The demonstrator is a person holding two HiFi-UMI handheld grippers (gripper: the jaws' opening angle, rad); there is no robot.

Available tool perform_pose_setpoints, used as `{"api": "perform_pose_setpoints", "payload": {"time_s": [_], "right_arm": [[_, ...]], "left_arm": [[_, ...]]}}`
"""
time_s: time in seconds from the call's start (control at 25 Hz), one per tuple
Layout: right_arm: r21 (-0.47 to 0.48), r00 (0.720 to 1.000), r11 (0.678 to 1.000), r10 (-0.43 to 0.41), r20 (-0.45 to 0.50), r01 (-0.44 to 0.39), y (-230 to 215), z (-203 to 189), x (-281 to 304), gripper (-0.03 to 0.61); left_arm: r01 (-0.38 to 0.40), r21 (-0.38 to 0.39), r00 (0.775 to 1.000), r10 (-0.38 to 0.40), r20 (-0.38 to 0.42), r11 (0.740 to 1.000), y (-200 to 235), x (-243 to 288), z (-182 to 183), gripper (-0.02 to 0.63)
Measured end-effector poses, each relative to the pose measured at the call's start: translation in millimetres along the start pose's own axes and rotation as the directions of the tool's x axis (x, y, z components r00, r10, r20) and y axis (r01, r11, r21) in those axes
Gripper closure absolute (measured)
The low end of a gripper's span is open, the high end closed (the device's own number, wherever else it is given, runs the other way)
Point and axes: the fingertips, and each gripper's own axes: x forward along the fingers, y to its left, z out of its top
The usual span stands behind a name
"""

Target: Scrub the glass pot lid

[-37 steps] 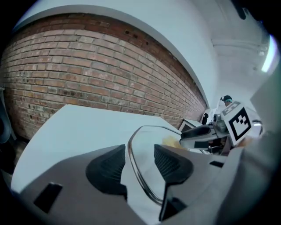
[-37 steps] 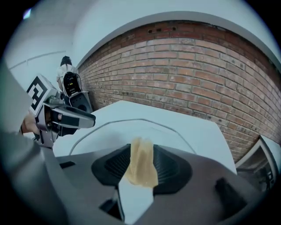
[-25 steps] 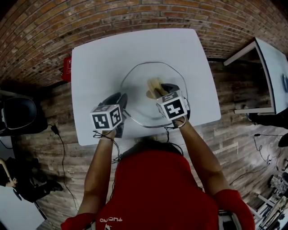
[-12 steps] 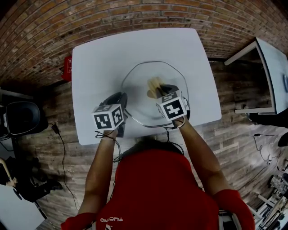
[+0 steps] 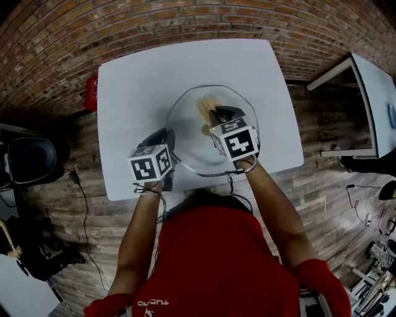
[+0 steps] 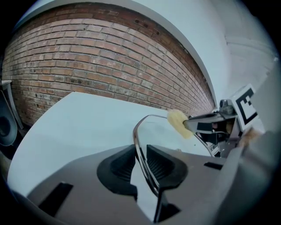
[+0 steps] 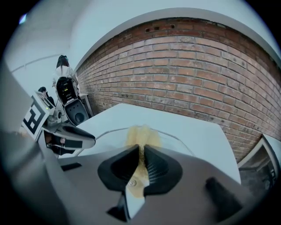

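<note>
Pinching one lid (image 5: 189,133), one sponge (image 5: 204,108); two tongs (image 6: 140,160) (image 7: 141,162).

Bright and even, with faint soft shadows; heavily fisheye-bent, black at the corners, blurry close up in gripper views.

Yellow sponge (image 5: 203,107), clear glass lid (image 5: 185,133), white table (image 5: 136,80), red-brown brick wall (image 5: 185,18).

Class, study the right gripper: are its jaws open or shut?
Shut on the sponge. The right gripper has just been closing its jaws, and its own view shows them pinching the sponge.
</note>
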Motion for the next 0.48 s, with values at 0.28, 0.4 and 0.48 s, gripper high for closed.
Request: {"api": "perform_pose_setpoints", "payload": {"time_s": [0.28, 0.4, 0.48], "right_arm": [[-0.047, 0.999, 0.998, 0.048, -0.026, -0.049, 30, 33, 41, 0.526], [-0.061, 0.997, 0.997, 0.051, -0.059, -0.055, 39, 34, 55, 0.526], [-0.062, 0.995, 0.997, 0.044, -0.085, -0.05, 39, 28, 62, 0.526]], "left_arm": [[0.006, -0.001, 1.0, -0.006, -0.007, 1.0, -2, -1, 2, 0.525], [0.008, 0.0, 1.0, -0.008, -0.011, 1.0, -1, -2, 1, 0.525], [0.009, 0.0, 1.0, -0.009, -0.012, 1.0, -1, -2, 1, 0.525]]}}
